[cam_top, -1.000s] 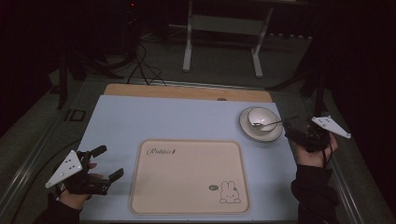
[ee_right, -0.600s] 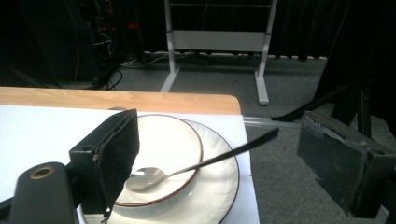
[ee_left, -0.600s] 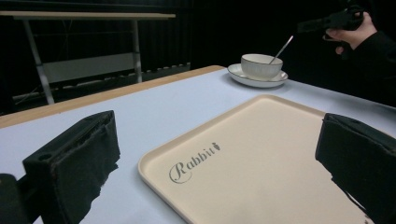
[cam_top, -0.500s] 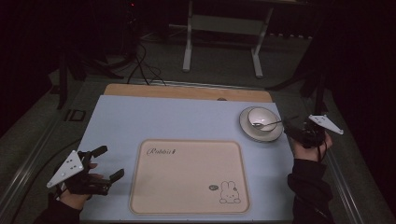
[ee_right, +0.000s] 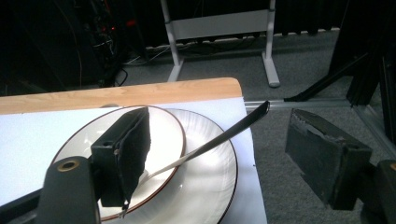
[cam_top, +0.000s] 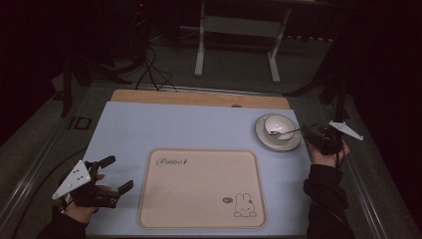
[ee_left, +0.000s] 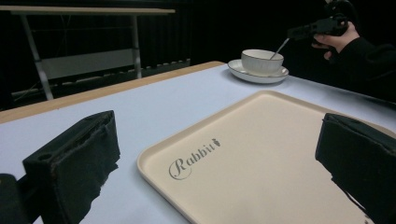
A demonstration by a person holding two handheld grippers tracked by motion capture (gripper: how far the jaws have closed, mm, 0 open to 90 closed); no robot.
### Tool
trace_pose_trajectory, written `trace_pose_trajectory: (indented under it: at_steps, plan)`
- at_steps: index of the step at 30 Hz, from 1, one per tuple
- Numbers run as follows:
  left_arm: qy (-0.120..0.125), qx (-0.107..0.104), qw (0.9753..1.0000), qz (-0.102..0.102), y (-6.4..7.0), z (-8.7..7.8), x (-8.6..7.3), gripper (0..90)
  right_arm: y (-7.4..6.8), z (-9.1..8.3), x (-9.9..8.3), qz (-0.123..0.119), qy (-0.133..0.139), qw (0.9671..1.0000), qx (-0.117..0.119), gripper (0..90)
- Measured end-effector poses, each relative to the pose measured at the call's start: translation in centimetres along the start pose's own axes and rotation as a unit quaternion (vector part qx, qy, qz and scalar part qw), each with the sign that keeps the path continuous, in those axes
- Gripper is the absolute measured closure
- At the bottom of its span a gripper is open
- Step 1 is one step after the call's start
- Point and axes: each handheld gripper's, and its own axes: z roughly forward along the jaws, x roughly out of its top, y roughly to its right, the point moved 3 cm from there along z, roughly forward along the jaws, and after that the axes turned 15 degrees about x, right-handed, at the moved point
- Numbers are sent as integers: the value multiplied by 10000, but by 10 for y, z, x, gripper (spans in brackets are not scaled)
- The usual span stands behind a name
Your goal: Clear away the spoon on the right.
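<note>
Pale blue surface (cam_top: 199, 129): right tongs (cam_top: 312, 133) hover spread around the spoon (cam_top: 284, 132) handle, whose bowl rests in the cup (cam_top: 274, 125); left tongs (cam_top: 115, 175) rest spread beside the tray (cam_top: 199, 189).

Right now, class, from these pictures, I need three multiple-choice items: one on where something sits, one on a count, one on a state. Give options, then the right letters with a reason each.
1. Where does the cup stand?
A. on the tray
B. on the saucer
C. on the floor

2. How many rabbits are drawn on the tray?
A. one
B. two
C. three

3. How is the right tool set?
A. shut on the spoon
B. shut on the saucer
C. open, with the spoon handle between its jaws

Answers: 1 B, the saucer rims the cup, beyond the tray's far right corner. 2 A, a single rabbit shows near the tray's near right corner. 3 C, in the right tool's view the spoon handle passes between spread jaws.
</note>
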Motion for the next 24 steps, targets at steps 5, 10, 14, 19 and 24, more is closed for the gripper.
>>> trace_pose_trajectory:
  at_steps: [5,10,14,19,24]
  plan:
    - [-20,2,10000,-11,0,1,-1,0,6,6,-4,300,-24,9995,15,295]
    - [-37,13,10000,-2,0,2,-1,0,13,8,-4,634,67,9979,100,378]
    - [-44,13,10000,1,0,2,-1,0,18,10,-3,930,177,9954,151,471]
    - [-58,4,10000,16,1,2,-1,0,20,12,-5,1308,334,9904,308,586]
    - [-57,3,10000,24,0,3,-2,0,21,14,-6,1457,362,9882,311,647]
